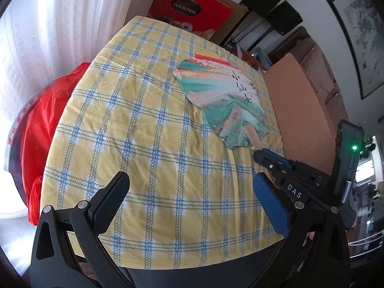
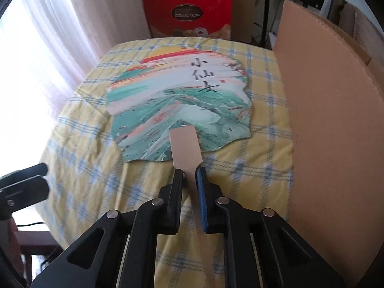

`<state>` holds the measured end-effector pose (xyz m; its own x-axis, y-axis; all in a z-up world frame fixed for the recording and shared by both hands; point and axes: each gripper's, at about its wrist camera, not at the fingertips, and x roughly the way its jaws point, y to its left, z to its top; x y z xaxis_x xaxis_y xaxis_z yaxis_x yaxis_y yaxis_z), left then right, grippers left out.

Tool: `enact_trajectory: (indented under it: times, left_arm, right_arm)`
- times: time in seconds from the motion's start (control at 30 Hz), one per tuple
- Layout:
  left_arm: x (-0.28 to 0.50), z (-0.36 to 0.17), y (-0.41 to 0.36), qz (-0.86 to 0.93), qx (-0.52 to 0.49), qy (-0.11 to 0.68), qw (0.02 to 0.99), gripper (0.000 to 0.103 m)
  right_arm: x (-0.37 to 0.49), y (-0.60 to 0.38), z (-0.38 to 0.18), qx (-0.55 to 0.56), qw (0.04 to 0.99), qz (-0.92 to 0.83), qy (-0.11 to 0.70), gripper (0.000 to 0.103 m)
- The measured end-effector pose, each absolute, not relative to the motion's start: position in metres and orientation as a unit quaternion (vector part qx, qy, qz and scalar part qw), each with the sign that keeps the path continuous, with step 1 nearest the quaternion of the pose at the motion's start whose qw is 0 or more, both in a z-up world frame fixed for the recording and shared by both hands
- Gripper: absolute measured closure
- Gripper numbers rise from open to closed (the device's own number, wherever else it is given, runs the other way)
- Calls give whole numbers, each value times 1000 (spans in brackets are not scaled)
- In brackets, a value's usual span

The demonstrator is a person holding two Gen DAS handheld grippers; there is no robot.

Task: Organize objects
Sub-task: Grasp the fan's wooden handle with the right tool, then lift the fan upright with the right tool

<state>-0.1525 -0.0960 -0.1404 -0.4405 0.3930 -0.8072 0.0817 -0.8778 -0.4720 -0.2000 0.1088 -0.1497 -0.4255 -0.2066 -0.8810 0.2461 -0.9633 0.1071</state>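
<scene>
A marbled green, white and orange paper fan with black characters lies flat on the yellow and blue checked tablecloth. Its pale wooden handle runs back between the jaws of my right gripper, which is shut on it. In the left wrist view the fan lies at the far right of the table, with the right gripper at its handle. My left gripper is open and empty above the near part of the tablecloth.
A tan cardboard sheet stands upright along the table's right edge. A red gift box stands behind the table's far edge. White curtains hang at the left, with a red plastic bag beside the table.
</scene>
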Motion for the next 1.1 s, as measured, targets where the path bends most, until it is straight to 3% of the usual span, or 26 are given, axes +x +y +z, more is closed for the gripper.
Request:
enact_trajectory:
  times: [0.2, 0.53, 0.6, 0.63, 1.1]
  left_arm:
    - [-152, -142, -94, 813, -522, -237, 103, 0]
    - [-152, -148, -86, 802, -532, -248, 115, 0]
    - [-154, -150, -82, 798, -534, -251, 120, 0]
    - [-154, -150, -81, 796, -535, -253, 122, 0]
    - [-161, -158, -66, 761, -545, -311, 162, 2]
  right_arm:
    - [-187, 102, -150, 530, 173, -830, -19, 93]
    - [-162, 87, -148, 500, 152, -852, 31, 88]
    - [-161, 85, -148, 498, 151, -853, 43, 89]
    - [-161, 86, -147, 499, 150, -853, 42, 94]
    - [-148, 119, -135, 517, 219, -819, -115, 95]
